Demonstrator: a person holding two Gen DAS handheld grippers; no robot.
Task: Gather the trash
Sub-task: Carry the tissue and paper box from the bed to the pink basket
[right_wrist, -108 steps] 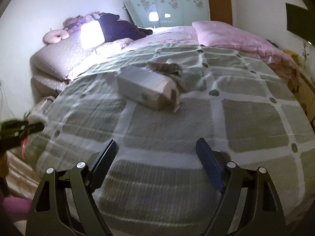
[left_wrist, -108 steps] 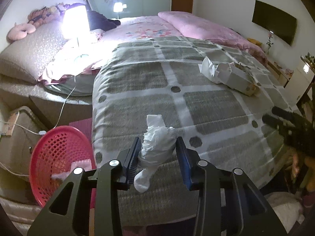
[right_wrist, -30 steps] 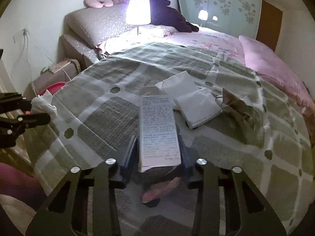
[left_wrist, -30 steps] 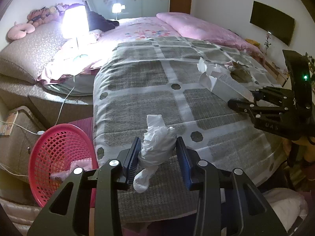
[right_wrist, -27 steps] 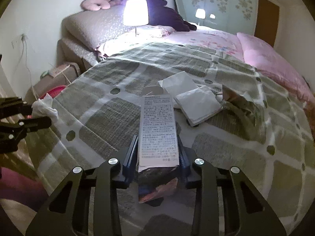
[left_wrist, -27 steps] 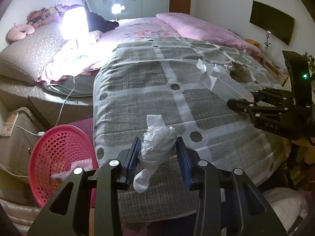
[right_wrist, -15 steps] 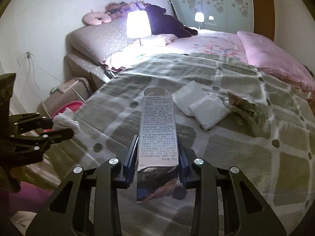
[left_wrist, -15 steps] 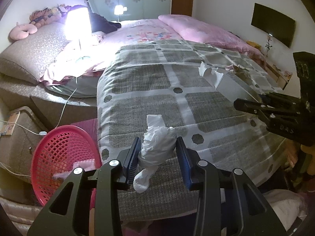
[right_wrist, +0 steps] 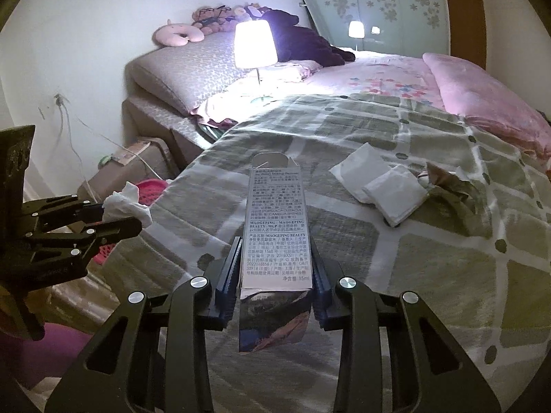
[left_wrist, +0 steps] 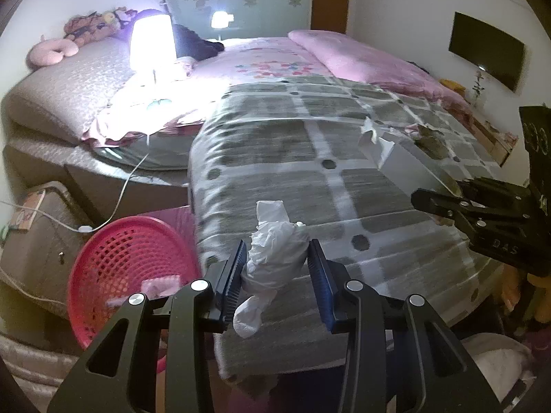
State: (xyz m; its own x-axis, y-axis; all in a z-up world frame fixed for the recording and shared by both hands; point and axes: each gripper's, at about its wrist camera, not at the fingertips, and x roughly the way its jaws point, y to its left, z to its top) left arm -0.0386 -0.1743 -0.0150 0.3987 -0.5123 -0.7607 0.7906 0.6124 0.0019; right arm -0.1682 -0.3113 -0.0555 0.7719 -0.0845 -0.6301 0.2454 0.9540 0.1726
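The left tool (left_wrist: 277, 275) grips a crumpled tissue (left_wrist: 275, 258) above the bed's (left_wrist: 275, 144) edge, near the red basket (left_wrist: 127, 261); the right tool (right_wrist: 275, 275) clamps a printed carton (right_wrist: 277, 241).

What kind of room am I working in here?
A bedroom, almost certainly: a large bed under a checked blanket, a pink pillow, a lit lamp by the headboard and plush toys above it.
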